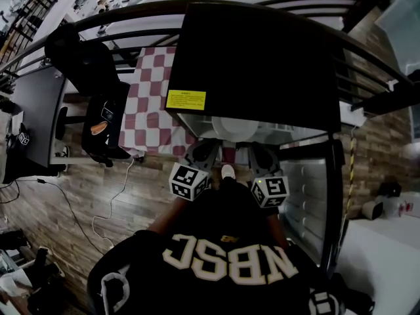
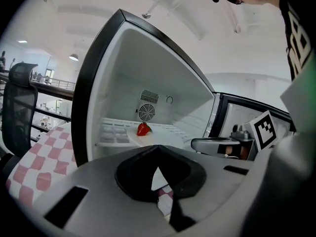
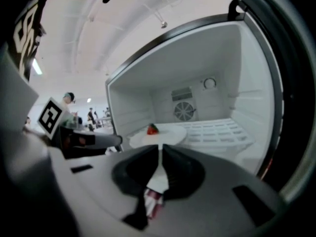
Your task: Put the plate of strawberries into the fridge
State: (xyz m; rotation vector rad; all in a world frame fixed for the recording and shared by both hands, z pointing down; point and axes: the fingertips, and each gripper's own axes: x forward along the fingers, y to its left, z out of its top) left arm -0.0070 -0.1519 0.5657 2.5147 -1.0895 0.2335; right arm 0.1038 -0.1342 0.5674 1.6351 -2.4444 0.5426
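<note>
1. Inside the fridge, the plate is seen on the white shelf near its front edge, with one strawberry on it and a round fan on the back wall behind.
2. The left gripper is held just outside the opening, its jaws closed tip to tip with nothing between them.
3. The right gripper is held beside it, its jaws drawn together to a thin slit. Nothing is gripped, and the plate is seen well beyond the tips.
4. The placing is judged done, since the plate rests on the shelf and is touched by neither gripper.
5. The door is seen standing open at the right. Drawing the grippers back and closing it is judged to be all that may be left.
6. The fridge is stood on a wood-plank floor, across which thin cables are trailed.
7. A red-and-white checked cloth is spread on a surface to the fridge's left, and a black chair is placed beside it.
8. A dark railing is curved across the far side, and a high white ceiling is seen above.
</note>
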